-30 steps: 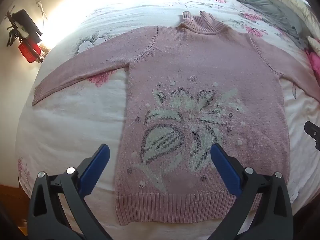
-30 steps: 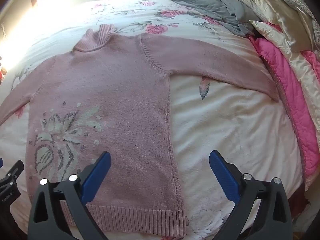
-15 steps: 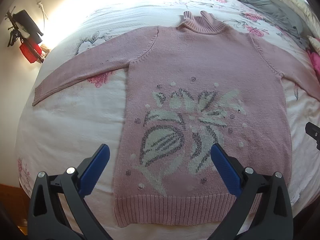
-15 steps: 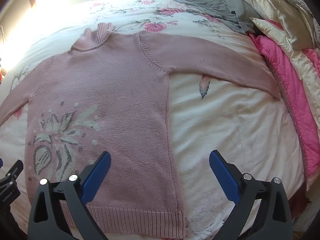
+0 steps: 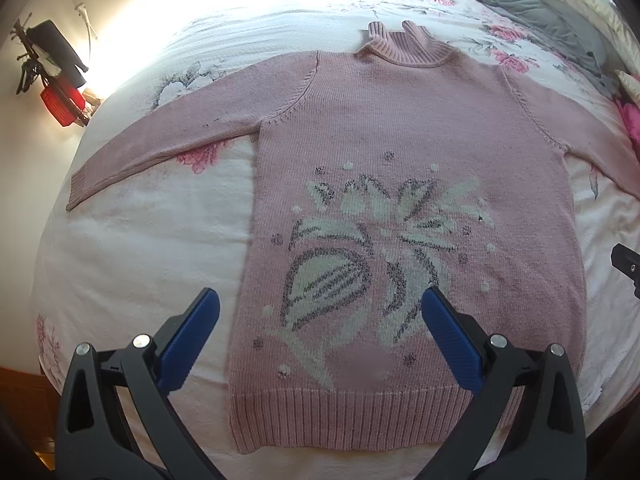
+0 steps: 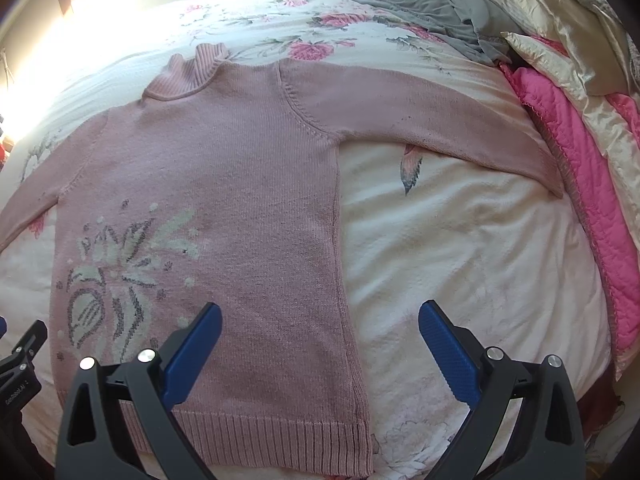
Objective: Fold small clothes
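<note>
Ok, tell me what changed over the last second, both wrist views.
Very little. In both views the pink sweater sits slightly lower in frame, which suggests both cameras shifted a little; nothing was grasped or released. The left gripper and right gripper are open and empty as before. The sweater lies flat, sleeves spread, on the floral bedspread, unfolded, and the grey garment has not moved.

Sunlight glare upper left, fisheye-warped edges, sharp focus.
</note>
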`<state>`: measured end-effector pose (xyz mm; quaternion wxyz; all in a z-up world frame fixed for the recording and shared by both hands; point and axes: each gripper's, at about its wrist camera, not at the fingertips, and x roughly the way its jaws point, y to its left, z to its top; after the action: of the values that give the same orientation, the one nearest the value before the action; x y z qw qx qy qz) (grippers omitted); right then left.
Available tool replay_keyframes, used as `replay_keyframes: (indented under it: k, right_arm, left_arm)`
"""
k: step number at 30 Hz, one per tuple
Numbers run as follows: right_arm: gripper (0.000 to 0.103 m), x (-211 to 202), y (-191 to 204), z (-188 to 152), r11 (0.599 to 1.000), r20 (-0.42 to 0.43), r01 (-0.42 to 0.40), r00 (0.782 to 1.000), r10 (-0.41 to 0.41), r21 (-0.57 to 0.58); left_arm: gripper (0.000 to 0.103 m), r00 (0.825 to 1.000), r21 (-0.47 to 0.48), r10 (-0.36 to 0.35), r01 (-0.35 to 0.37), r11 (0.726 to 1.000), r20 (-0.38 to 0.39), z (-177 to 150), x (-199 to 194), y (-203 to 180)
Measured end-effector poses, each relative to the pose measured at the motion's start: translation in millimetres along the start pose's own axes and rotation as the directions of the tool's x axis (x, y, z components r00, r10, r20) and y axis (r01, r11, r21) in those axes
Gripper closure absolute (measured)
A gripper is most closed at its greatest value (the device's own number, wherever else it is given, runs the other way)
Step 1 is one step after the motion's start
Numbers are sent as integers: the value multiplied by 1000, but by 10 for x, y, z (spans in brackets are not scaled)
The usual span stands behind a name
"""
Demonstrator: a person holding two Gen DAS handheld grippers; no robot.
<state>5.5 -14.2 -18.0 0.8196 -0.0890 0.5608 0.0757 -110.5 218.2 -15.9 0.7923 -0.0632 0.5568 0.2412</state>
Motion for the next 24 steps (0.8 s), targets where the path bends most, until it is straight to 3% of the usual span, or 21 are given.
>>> replay_keyframes:
  k: [24]
  right_arm:
    - [4,63,-74,4,1000,-14,-3,1000,3,6]
  left_arm:
    - [3,1000,-2,1,-1,1000,-1,-6,31,-28]
